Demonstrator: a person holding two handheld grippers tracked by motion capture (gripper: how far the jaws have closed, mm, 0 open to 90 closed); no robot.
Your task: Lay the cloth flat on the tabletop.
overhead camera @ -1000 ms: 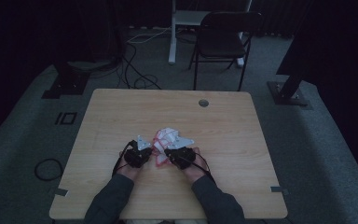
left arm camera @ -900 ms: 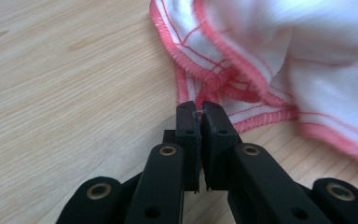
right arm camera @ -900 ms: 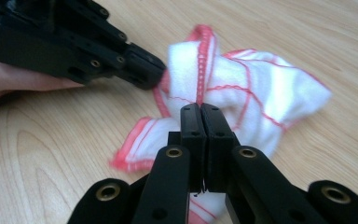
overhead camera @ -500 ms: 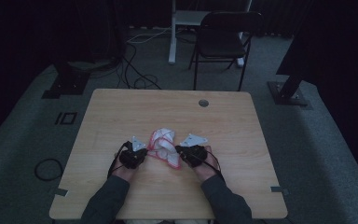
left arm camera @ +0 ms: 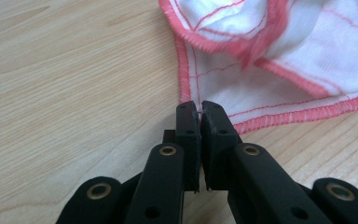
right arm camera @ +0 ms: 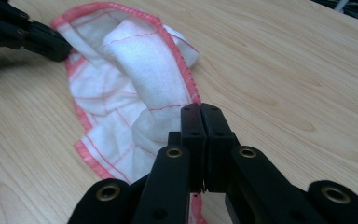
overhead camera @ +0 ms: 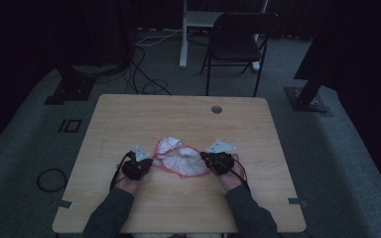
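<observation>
High view: fixed above the person's side, facing forward and down, far enough to take in the whole desk (overhead camera: 129, 124) and a chair (overhead camera: 238, 44) beyond its far edge. Left gripper view: low and close, along the left gripper (left arm camera: 199, 109) onto the cloth (left arm camera: 279, 60). Right gripper view: equally close, along the right gripper (right arm camera: 199, 109). Shared by all three: cloth and desk near the front edge.
</observation>
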